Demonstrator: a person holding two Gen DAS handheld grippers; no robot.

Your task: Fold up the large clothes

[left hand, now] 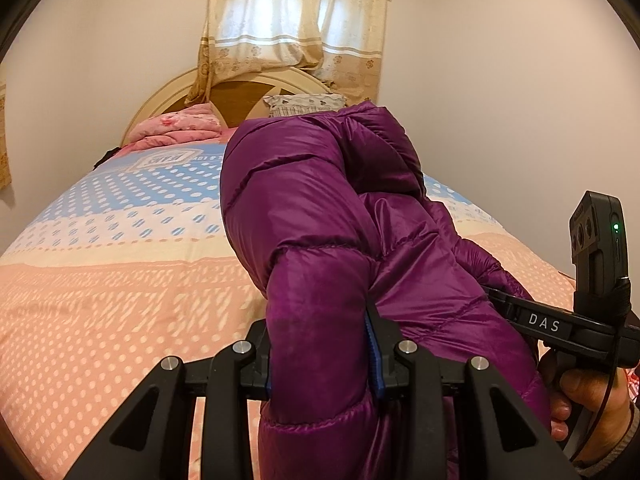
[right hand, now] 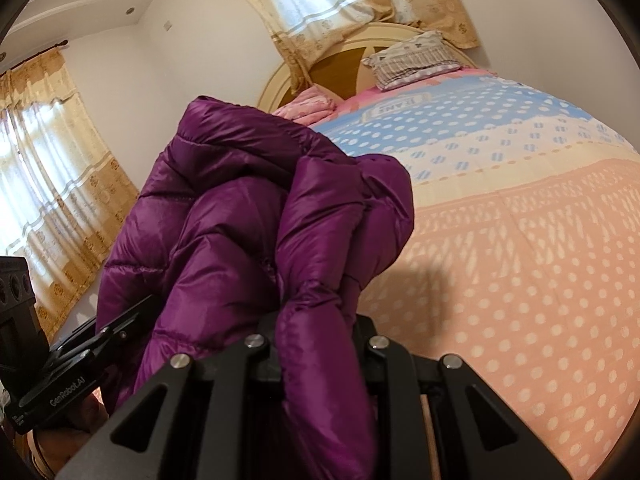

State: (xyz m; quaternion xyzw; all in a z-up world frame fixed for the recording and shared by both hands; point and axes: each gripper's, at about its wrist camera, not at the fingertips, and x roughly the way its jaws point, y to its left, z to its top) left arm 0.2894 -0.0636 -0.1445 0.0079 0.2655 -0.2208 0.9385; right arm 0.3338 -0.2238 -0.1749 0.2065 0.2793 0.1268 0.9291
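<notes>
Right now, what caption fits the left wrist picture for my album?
Left gripper pinches a purple puffer jacket above the polka-dot bedspread.

One purple jacket [left hand: 320,208], two tools, one bed [left hand: 100,280], one pillow [right hand: 412,60].

My purple quilted down jacket [left hand: 320,216] hangs bunched and puffy (shiny fabric, stitched baffles), lifted above the bed.
</notes>
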